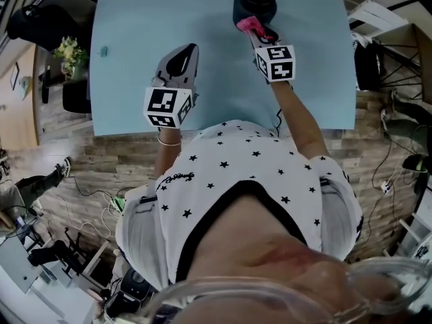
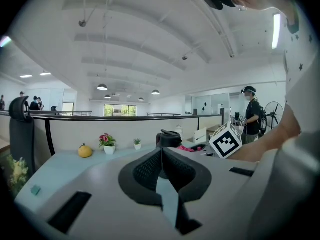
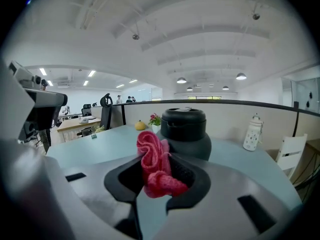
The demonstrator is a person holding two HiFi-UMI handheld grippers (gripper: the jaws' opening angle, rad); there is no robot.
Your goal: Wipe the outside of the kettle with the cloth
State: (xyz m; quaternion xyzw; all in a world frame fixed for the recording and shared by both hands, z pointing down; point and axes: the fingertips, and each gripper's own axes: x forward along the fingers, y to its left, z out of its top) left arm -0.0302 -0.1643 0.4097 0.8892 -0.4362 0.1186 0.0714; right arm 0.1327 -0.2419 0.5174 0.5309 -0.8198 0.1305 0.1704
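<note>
The kettle (image 1: 254,2) stood upright at the far edge of the table (image 1: 135,79), directly beyond the right gripper (image 1: 258,38) — the nearer one — which pinched the pink cloth (image 1: 247,24) just short of it. The left gripper (image 1: 181,58), jaws together on nothing, hung left.

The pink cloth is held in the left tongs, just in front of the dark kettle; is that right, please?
Not quite: the pink cloth is held in the right tongs, not the left, just in front of the dark kettle. The right gripper view shows it pinched there. The left tongs are shut and empty.
</note>
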